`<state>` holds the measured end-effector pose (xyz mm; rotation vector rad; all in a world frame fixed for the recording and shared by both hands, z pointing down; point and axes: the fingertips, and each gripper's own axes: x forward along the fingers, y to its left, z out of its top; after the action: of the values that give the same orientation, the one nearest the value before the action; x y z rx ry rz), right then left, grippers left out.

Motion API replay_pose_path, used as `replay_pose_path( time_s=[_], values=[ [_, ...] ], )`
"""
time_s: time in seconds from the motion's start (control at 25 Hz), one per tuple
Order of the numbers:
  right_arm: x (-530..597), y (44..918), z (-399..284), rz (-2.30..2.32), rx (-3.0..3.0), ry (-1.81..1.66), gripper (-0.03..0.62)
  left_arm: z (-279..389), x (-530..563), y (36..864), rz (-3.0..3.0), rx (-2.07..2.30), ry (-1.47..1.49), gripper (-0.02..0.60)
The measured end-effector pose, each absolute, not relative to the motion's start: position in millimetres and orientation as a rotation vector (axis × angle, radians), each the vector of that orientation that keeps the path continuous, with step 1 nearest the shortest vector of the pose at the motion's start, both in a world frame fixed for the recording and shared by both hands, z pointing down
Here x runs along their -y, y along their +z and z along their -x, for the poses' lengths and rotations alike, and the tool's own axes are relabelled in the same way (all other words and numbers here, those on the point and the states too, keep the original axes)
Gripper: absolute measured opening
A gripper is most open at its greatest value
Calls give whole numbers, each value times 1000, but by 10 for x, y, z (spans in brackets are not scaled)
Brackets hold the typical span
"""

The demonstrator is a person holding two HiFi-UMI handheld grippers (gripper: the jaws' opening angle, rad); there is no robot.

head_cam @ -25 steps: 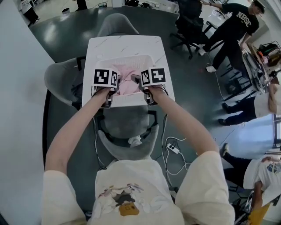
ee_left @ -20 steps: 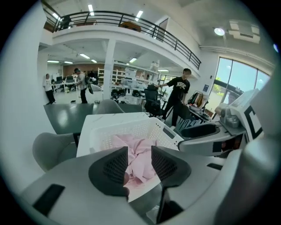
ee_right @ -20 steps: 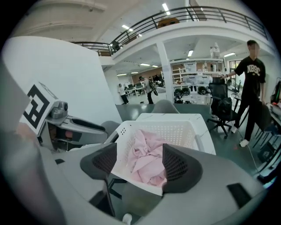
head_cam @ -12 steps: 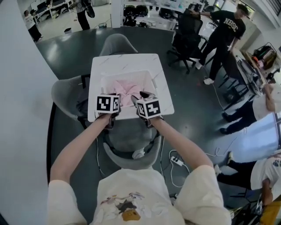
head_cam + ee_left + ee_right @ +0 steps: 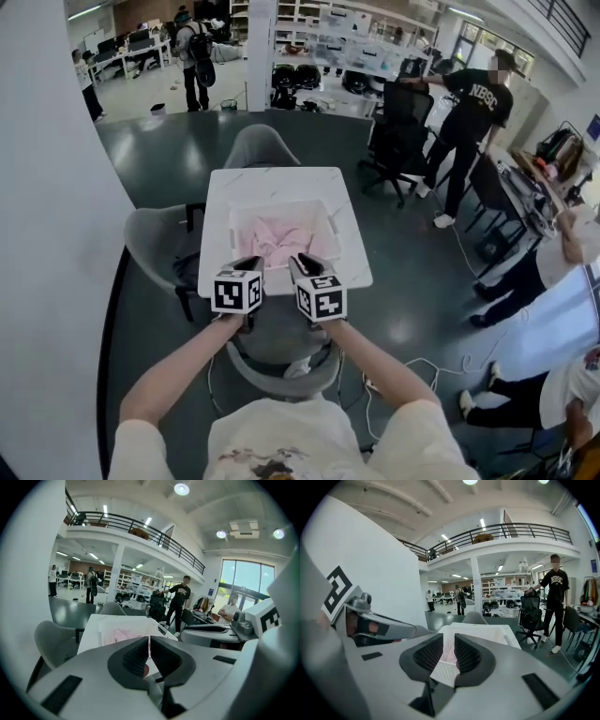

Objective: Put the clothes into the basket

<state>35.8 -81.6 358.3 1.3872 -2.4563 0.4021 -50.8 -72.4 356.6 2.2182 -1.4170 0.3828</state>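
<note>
Clothes (image 5: 281, 239), pink and crumpled, lie inside the white basket (image 5: 330, 225), which stands on the marbled tabletop (image 5: 272, 183). The left tongs (image 5: 250, 265) and right tongs (image 5: 302, 262) hover side by side at the tabletop's near edge, close to the basket's front rim. The left tongs are pressed together and empty. The right tongs are closing, with a narrow gap showing and nothing between them.
</note>
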Motion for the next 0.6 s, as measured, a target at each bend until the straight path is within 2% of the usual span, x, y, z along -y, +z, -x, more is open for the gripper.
replay_pose_path(
  time_s=[0.4, 0.6],
  values=[
    [356, 3247, -197, -1433, 2564, 241, 45, 753, 232, 3228, -2254, 1534, 108, 9],
    [67, 3162, -158, -1422, 2613, 230, 28, 784, -87, 2984, -2361, 1584, 63, 9]
  ],
)
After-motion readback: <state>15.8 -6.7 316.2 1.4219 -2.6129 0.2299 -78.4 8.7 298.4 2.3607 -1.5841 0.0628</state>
